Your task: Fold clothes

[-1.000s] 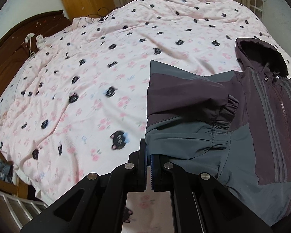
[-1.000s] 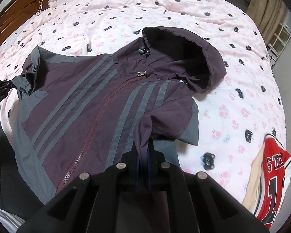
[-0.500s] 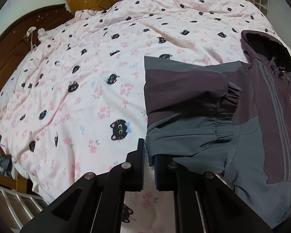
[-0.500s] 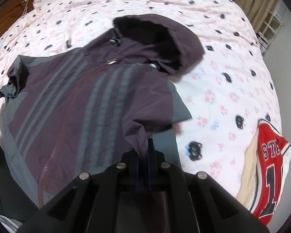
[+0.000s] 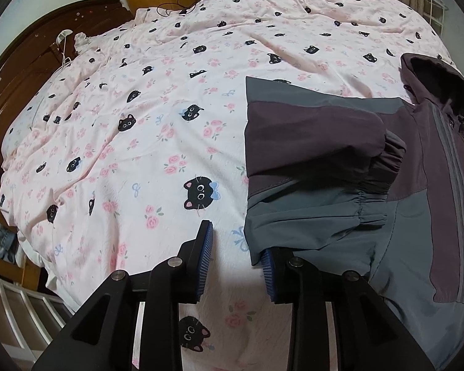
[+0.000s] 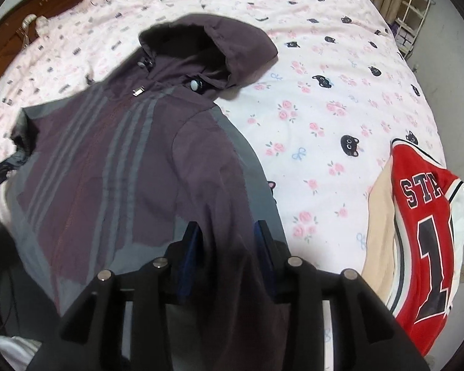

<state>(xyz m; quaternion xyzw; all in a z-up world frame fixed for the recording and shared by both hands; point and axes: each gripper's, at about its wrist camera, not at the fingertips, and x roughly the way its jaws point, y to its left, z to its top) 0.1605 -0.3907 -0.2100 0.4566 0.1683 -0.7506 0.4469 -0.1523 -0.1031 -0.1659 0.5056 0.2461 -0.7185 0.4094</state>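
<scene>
Now your left gripper (image 5: 236, 252) is spread wide, holding nothing, its right pad tucked under the jacket's (image 5: 340, 167) folded sleeve edge. Your right gripper (image 6: 229, 244) is also wide open, the other sleeve (image 6: 229, 204) draped loose between its fingers. Jacket lies face-up on the bedspread (image 5: 157, 117), a jersey (image 6: 427, 225) nearby.

Left gripper (image 5: 236, 258): matte black angular linkage arms, four round silver pivot screws across the front, blue ribbed pads (image 5: 204, 256) on the inner finger faces. Right gripper (image 6: 229, 253): same build, black links, four silver screws, dark blue pads (image 6: 189, 255). No cables or markings visible.
</scene>
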